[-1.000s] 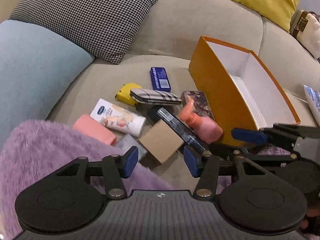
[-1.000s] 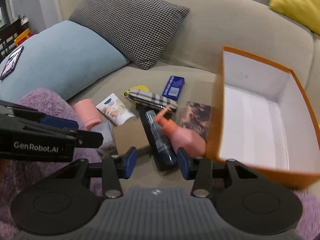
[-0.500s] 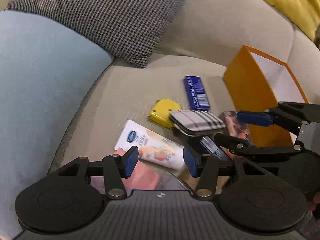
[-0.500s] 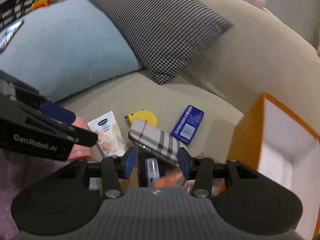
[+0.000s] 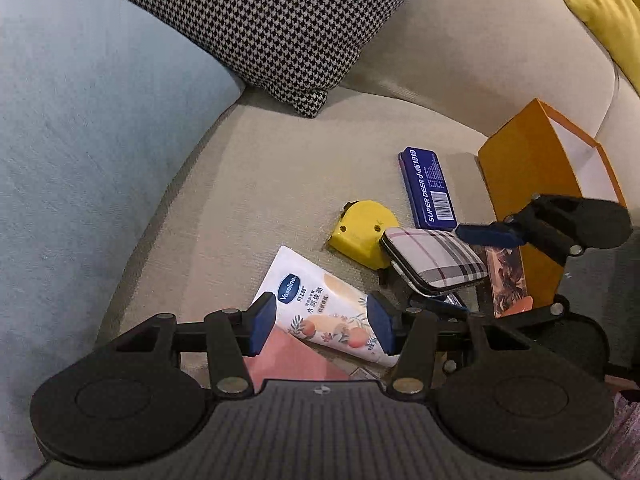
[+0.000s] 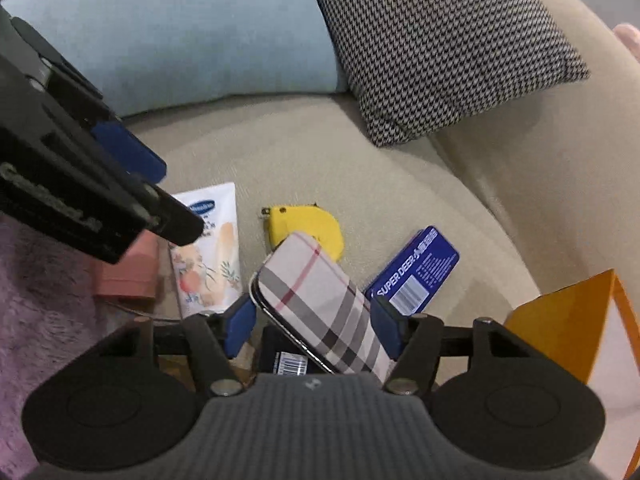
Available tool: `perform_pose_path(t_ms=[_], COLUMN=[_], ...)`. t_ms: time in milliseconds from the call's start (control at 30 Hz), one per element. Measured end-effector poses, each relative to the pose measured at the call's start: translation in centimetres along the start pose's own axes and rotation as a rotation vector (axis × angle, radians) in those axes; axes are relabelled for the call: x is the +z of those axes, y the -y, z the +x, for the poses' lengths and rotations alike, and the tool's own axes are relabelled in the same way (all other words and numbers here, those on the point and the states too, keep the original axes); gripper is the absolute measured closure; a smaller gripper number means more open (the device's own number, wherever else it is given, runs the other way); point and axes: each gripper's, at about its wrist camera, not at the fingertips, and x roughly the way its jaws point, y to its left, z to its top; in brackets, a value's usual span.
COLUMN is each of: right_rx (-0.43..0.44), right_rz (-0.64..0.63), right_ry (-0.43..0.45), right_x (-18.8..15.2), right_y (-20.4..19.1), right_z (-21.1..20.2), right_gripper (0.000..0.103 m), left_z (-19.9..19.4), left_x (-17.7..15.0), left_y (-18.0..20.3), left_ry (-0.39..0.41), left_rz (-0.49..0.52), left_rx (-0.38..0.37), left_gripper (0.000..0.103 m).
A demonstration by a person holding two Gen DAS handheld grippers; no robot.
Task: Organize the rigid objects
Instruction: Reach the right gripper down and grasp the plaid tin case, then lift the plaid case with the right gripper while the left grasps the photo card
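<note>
Loose objects lie on the beige sofa seat. My left gripper (image 5: pixel 320 328) is open, its fingers either side of a white Vaseline tube (image 5: pixel 320 312), with a pink block (image 5: pixel 288 360) under it. My right gripper (image 6: pixel 312 328) is open, straddling a plaid case (image 6: pixel 320 300) that rests on a yellow tape measure (image 6: pixel 304 226) and a dark box (image 6: pixel 286 356). A blue Super Deer tin (image 6: pixel 416 272) lies to the right. The orange box (image 5: pixel 532 184) with a white inside stands at the right. The tube (image 6: pixel 212 248) also shows in the right wrist view.
A houndstooth cushion (image 5: pixel 256 28) and a light blue cushion (image 5: pixel 88 152) lean on the sofa back at the left. A yellow cushion (image 5: pixel 604 12) sits at the far right. A purple fluffy blanket (image 6: pixel 36 300) covers the near left. A printed card (image 5: pixel 508 280) lies by the orange box.
Both grippers have moved forward and down towards the objects. The left now frames the Vaseline tube and the right frames the plaid case. Both jaws stay open.
</note>
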Motion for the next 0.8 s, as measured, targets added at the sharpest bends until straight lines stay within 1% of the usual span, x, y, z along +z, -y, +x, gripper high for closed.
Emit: perform_pose_path(t_ms=[33, 100, 200, 300, 367, 467, 533, 600, 700, 800], right_rx=[0.016, 0.021, 0.028, 0.029, 0.024, 0.023, 0.038, 0.059, 0.054, 0.072], right_rz=[0.012, 0.019, 0.027, 0.060, 0.089, 0.169, 0.247, 0.297, 0.324, 0.337], right_ry=[-0.005, 0.005, 0.031, 0.057, 0.080, 0.109, 0.111, 0.114, 0.123, 0.113], right_x=[0.0, -0.2, -0.4, -0.2, 0.0, 0.2, 0.0, -0.2, -0.4, -0.7], right_y=[0.2, 0.4, 0.7, 1.4, 2.1, 4.0, 5.6, 6.8, 7.3, 7.2], right_z=[0.3, 0.5, 0.4, -0.5, -1.1, -2.3, -2.5, -2.3, -1.9, -1.0], right_gripper=[0.047, 0.048, 0.053, 0.061, 0.070, 0.079, 0.080, 0.080, 0.080, 0.077], left_z=[0.1, 0.1, 0.3, 0.4, 0.6, 1.3, 1.8, 2.4, 3.5, 4.2], left_x=[0.0, 0.2, 0.4, 0.7, 1.0, 1.3, 1.6, 2.0, 2.4, 2.4], left_y=[-0.1, -0.5, -1.0, -1.1, -0.9, -0.6, -0.6, -0.6, -0.8, -1.0], left_ry=[0.000, -0.003, -0.026, -0.043, -0.053, -0.073, -0.087, -0.104, -0.149, -0.168], left_rz=[-0.008, -0.027, -0.056, -0.063, -0.058, -0.057, -0.064, -0.068, -0.083, -0.096], left_rx=[-0.006, -0.012, -0.019, -0.011, -0.002, 0.020, 0.044, 0.077, 0.099, 0.090], left_gripper=[0.040, 0.038, 0.037, 0.033, 0.032, 0.030, 0.029, 0.028, 0.027, 0.027])
